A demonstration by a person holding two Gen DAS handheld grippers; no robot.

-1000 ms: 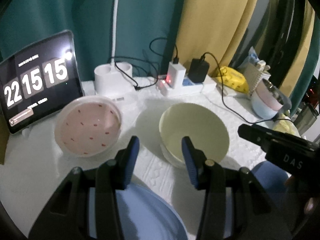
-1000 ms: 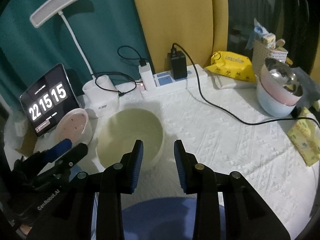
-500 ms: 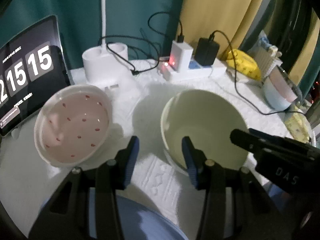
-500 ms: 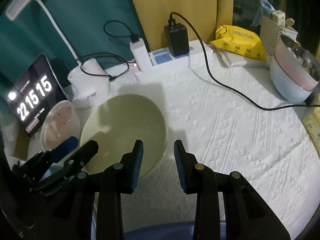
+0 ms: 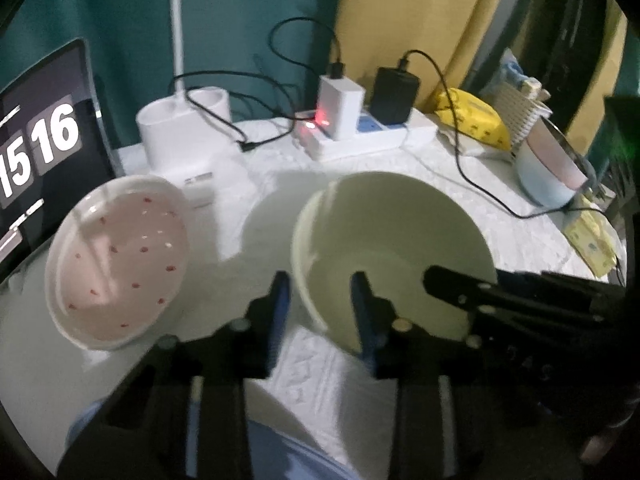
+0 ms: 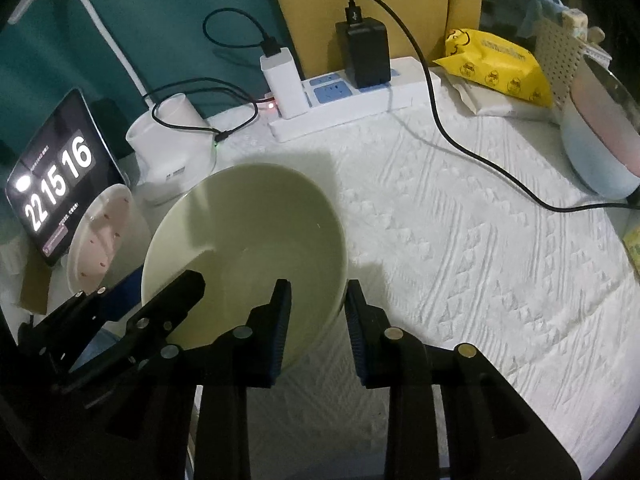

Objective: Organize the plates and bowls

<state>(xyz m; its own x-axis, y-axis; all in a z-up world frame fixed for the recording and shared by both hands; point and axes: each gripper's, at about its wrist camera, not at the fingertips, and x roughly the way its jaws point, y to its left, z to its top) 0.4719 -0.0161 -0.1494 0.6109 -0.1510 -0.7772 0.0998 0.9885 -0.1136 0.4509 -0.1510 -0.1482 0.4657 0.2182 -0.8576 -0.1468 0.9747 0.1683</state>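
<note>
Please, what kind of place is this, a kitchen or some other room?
Probably a living room or bedroom at home, not a kitchen. A round table with a white cloth stands before curtains and carries a power strip with chargers, a tablet showing a clock and a desk lamp.

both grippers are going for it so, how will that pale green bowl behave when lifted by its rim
The pale green bowl looks stiff and glazed, so its rim may be slippery between the closing left gripper and right gripper. It looks deep and thick-walled, so probably fairly heavy. Held at two near-rim spots, it could tip away.
</note>
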